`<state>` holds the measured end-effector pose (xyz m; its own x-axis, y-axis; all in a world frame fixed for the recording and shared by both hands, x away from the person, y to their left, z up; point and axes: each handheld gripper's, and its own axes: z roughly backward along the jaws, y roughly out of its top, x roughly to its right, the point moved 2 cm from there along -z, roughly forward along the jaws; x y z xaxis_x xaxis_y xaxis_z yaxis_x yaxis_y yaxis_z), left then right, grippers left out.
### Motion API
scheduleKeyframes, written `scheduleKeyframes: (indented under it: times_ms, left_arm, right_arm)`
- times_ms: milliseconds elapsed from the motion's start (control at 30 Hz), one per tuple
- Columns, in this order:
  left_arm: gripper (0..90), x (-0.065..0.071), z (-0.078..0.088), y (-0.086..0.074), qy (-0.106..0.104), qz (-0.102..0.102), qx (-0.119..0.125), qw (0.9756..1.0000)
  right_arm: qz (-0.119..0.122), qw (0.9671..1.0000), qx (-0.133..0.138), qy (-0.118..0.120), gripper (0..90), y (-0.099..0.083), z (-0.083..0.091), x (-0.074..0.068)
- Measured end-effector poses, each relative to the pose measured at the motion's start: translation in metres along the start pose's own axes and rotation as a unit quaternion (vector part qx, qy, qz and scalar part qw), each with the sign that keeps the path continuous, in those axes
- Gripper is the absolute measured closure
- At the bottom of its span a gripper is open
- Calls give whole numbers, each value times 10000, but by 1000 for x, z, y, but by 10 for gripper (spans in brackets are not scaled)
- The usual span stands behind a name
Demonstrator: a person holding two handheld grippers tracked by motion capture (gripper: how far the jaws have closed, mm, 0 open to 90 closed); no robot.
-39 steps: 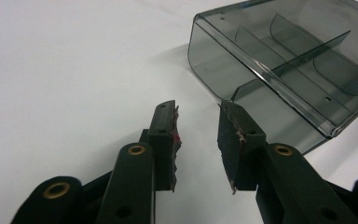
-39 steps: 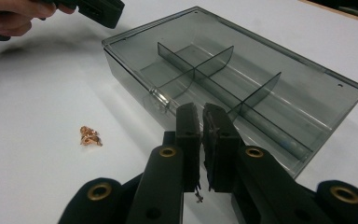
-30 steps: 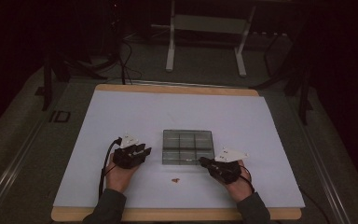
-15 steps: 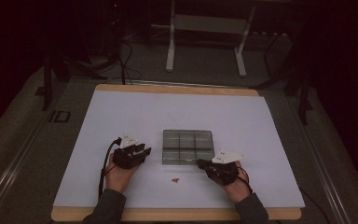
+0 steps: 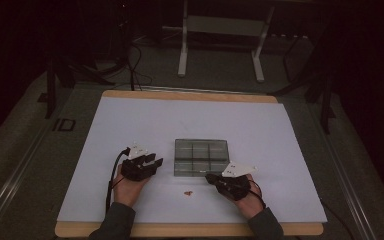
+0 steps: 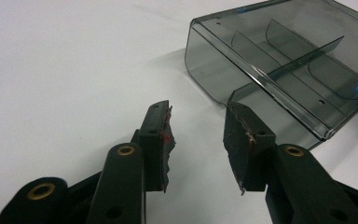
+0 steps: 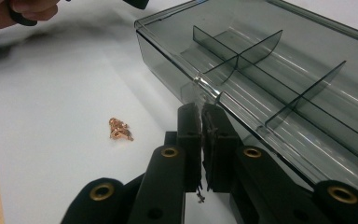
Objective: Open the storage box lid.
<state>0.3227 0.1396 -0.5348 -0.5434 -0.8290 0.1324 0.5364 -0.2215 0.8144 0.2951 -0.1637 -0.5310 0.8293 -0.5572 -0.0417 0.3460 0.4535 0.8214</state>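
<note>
Smoky clear plastic, the divided box sits at the middle of the white sheet, its near edge just in front of both grippers. Left gripper, at the box's left end, has just been opening; its jaws stand apart with nothing between them, so it has let go or is readying a fresh hold. Right gripper has its jaws nearly together at the box's near rim, and whether they pinch anything I cannot tell. Lower centre, a small coppery chain lies loose, still to be picked up.

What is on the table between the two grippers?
In the high view, a small coppery clump lies on the white sheet between the left gripper and right gripper.
</note>
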Motion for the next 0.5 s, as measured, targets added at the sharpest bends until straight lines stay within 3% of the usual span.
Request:
scheduleKeyframes:
  times_ms: [500]
  left_arm:
    - [603,7,1,1,-159,-181,102,9997]
  right_arm:
    - [-59,9999,-110,59,867,-4,-10,1]
